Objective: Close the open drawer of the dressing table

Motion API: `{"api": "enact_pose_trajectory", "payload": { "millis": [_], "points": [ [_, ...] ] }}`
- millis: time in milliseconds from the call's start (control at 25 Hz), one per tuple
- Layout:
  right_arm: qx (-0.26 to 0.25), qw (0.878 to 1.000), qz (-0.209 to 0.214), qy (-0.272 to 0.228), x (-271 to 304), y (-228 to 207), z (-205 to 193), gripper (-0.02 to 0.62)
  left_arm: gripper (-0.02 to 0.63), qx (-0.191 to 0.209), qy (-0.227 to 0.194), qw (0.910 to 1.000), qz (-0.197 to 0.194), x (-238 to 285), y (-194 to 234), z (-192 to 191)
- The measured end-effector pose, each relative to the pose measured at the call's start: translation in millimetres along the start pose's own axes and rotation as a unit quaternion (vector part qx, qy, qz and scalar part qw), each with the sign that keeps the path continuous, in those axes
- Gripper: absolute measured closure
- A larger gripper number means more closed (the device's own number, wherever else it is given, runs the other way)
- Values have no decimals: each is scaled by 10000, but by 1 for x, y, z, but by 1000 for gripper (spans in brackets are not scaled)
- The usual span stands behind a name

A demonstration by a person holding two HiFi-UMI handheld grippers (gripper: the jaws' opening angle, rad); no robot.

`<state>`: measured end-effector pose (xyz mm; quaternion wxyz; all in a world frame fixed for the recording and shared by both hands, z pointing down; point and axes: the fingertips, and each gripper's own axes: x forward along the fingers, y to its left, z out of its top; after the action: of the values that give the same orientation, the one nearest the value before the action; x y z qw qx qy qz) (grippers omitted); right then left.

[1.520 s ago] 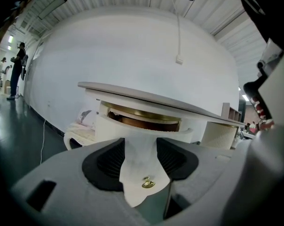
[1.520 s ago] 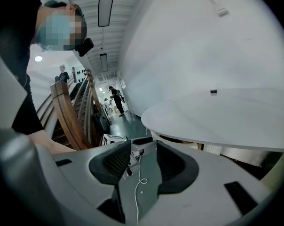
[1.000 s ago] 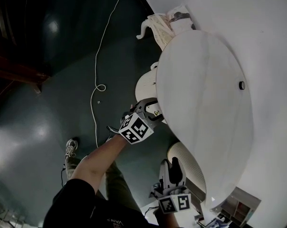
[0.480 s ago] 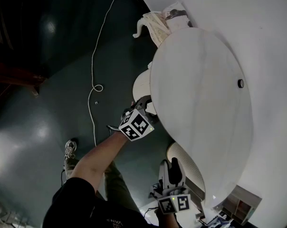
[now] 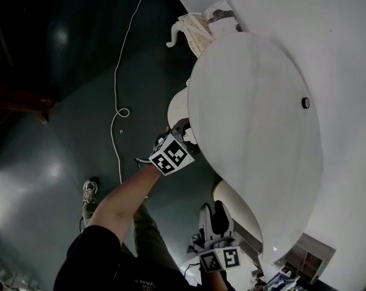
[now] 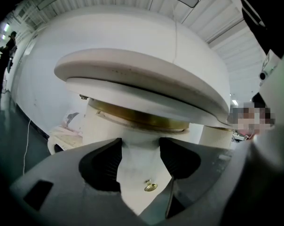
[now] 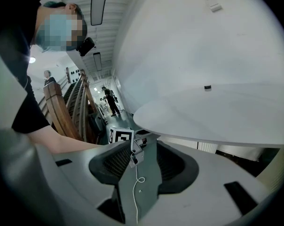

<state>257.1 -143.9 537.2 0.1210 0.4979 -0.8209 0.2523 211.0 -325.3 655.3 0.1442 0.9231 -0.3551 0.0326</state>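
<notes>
Though gripping nothing, nearest by far: left gripper [image 6: 141, 152], level with the drawer front [image 6: 138, 166] and pointing straight at it. Jaws wide, just been opening further; brass knob [image 6: 150, 187] low between them, untouched. Drawer front just under the oval desk top [image 6: 132, 76], long axis running across the jaws (white curved panel, gold band above). Likely calls for a straight push inward. Right gripper [image 7: 141, 161] well back and lower, jaws apart, only floor [image 7: 149, 199] and cable [image 7: 136, 192] between.
</notes>
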Motion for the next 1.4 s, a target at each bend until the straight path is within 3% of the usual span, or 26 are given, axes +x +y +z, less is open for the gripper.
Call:
{"api": "enact_pose_trajectory", "payload": {
  "millis": [560, 920, 1400],
  "points": [
    [-19, 9998, -8, -198, -10, 22, 9, 420, 350, 144, 364, 9992, 99, -33, 1, 0],
    [177, 9983, 52, -557, -17, 58, 17, 420, 351, 232, 554, 9980, 211, -92, -9, 6],
    [89, 9977, -254, -616, -40, 95, 8, 426, 362, 561, 742, 9950, 374, -195, -30, 38]
  ]
}}
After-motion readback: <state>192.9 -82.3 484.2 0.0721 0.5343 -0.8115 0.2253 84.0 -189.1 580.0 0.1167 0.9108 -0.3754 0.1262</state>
